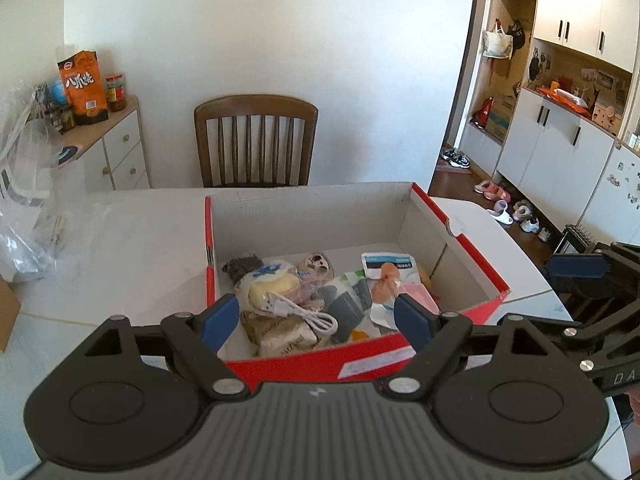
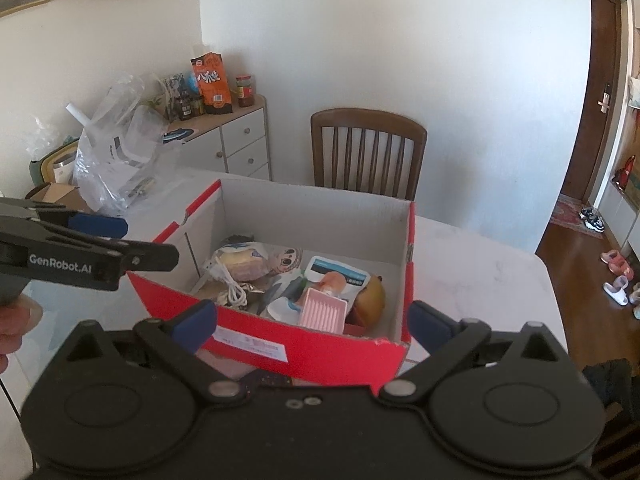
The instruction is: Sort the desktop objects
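Red cardboard box with pale inner walls, open at the top, stands on the white table just beyond both grippers. Its contents form a loose heap on the floor of the box: a white USB cable coiled over a yellow bun in clear wrap; a small figure with a cartoon face toward the far wall; a white packet with a blue band; a pink ridged tray leaning at the near right in the right wrist view; a brown rounded item beside the right wall.

Left gripper: blue-padded fingers spread wide, nothing between them, poised over the near wall of the box. Right gripper: fingers likewise wide apart and empty, facing the near red wall; seen from the left wrist it sits at the right side of the table.

Surroundings: a wooden chair at the far side of the table against the white wall; a white drawer cabinet to the left carrying an orange snack bag and a red-lidded jar; clear plastic bags on the left part of the table; white wall cupboards and slippers on the wooden floor at the right.
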The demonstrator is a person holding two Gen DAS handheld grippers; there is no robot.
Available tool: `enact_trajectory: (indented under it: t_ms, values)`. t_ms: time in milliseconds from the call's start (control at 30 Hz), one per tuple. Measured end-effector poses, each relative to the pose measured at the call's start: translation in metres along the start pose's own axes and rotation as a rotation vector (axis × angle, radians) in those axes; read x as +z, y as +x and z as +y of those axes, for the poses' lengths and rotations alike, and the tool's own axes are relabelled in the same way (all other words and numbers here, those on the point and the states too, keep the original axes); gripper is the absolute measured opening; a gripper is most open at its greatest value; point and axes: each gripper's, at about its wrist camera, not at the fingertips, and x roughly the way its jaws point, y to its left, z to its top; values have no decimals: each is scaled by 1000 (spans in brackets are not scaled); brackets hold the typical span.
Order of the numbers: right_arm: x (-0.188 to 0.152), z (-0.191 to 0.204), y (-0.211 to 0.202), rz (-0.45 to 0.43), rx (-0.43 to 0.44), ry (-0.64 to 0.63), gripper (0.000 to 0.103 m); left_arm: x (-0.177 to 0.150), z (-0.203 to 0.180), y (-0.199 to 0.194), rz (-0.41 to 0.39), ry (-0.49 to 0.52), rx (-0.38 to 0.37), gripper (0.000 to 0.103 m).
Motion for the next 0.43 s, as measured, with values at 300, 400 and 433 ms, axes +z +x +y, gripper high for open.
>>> enact_trajectory:
  t_ms: [300, 400, 433]
  values:
    - [-14, -3, -5, 13, -18, 22, 102, -17, -12, -5, 27, 23, 16, 85]
    - [-18, -4, -5, 18, -20, 35, 102, -21, -16, -8, 27, 29, 11, 85]
    - [-19, -4, -6, 19, -21, 39, 102, -23, -17, -9, 28, 30, 9, 85]
